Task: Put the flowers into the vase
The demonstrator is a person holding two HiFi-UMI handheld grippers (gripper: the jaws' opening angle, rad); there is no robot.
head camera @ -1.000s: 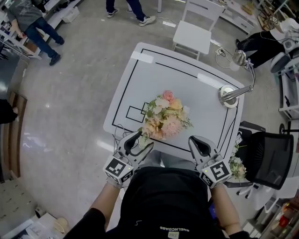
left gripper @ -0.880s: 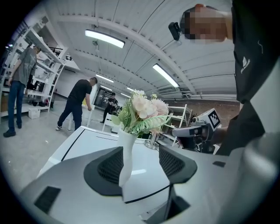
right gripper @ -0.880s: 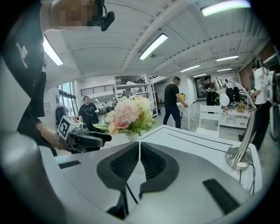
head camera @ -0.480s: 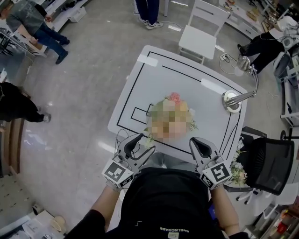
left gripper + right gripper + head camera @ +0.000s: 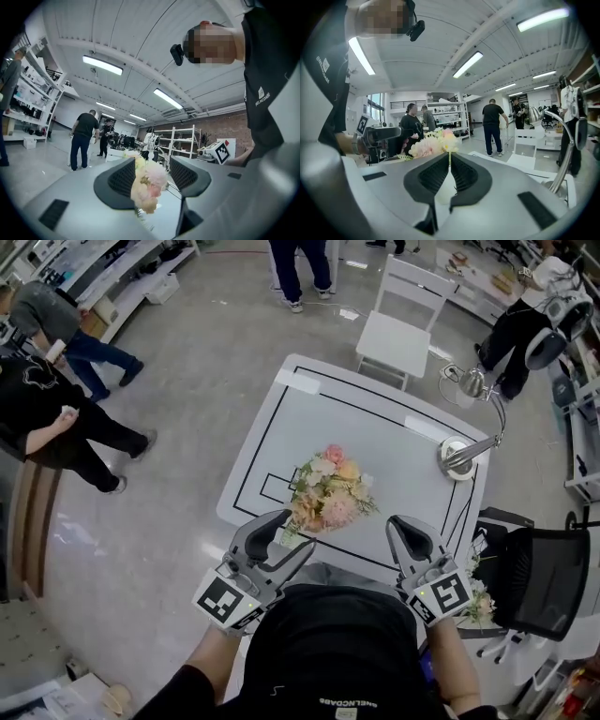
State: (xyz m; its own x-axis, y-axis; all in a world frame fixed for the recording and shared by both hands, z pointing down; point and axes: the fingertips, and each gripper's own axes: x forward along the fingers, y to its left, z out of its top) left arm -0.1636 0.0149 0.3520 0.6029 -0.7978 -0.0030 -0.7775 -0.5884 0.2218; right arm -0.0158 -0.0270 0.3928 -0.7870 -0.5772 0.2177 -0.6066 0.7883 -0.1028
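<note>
Head view: the flowers point(image 5: 328, 491) stand as one bunch on the white table point(image 5: 375, 418), near the middle of its near edge. What holds them is hidden under the blooms. The left gripper point(image 5: 295, 532) is at that edge, jaws apart and empty. The right gripper point(image 5: 398, 524) is alongside, jaws closed on nothing.

Only the left gripper view lines the blooms up between its spread jaws, untouched.

Only the head view shows the table's black lines, a lamp point(image 5: 459, 454) at its right edge, a white chair point(image 5: 398, 306) beyond the far edge and the grey floor point(image 5: 169, 409).

The gripper views add strip lights point(image 5: 103, 64) and shelving point(image 5: 180, 140).
</note>
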